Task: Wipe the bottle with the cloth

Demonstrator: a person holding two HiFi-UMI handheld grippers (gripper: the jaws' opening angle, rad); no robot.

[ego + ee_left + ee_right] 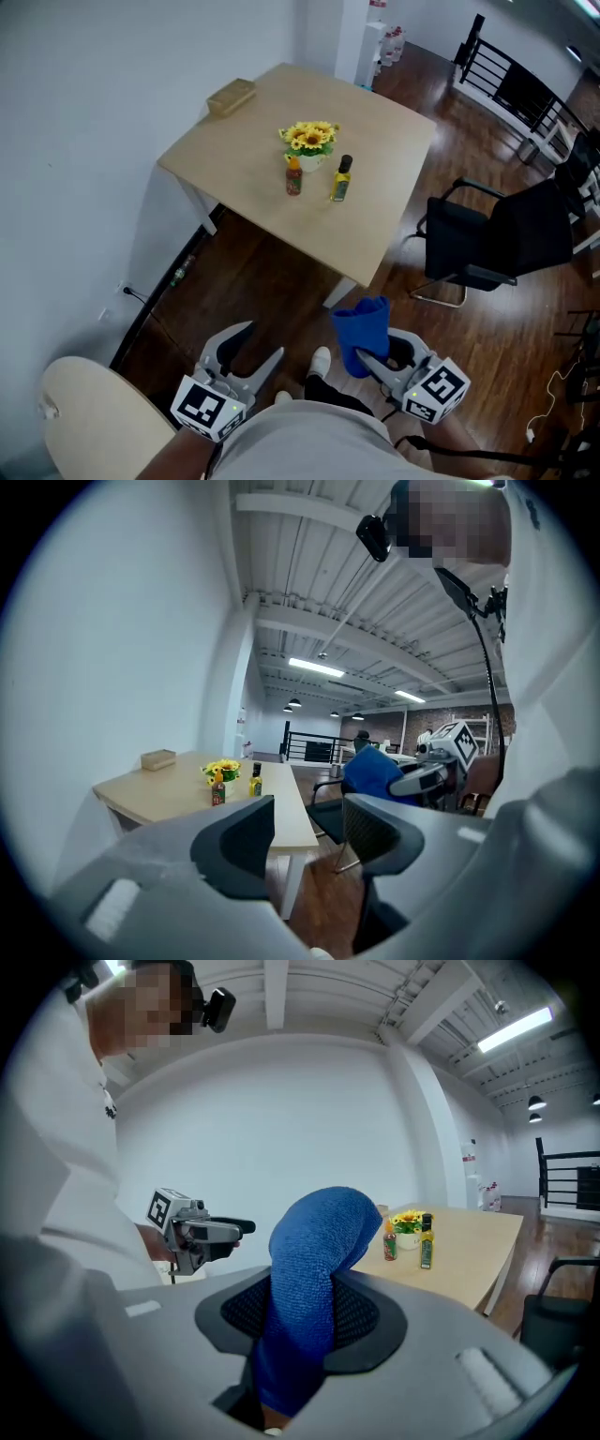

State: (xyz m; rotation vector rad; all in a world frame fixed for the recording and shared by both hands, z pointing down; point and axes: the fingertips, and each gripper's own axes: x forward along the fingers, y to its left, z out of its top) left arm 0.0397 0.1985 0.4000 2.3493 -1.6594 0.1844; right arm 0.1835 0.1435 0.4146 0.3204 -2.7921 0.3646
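Note:
Two small bottles stand on the pale wooden table [375, 216] far ahead of me: a red sauce bottle [293, 176] and a yellow-green oil bottle [341, 179] with a black cap. My right gripper [361, 361] is shut on a blue cloth [361, 323], which sticks up from between its jaws [314, 1260]. My left gripper [261, 342] is open with nothing between its jaws. Both grippers hang low over the wooden floor, well short of the table. From the left gripper view the bottles [218, 789] look small and distant.
A pot of sunflowers [310, 141] stands just behind the bottles, and a tan box [231, 97] lies at the table's far corner. A black office chair [497, 239] stands right of the table. A cream chair back [89, 422] is at my lower left.

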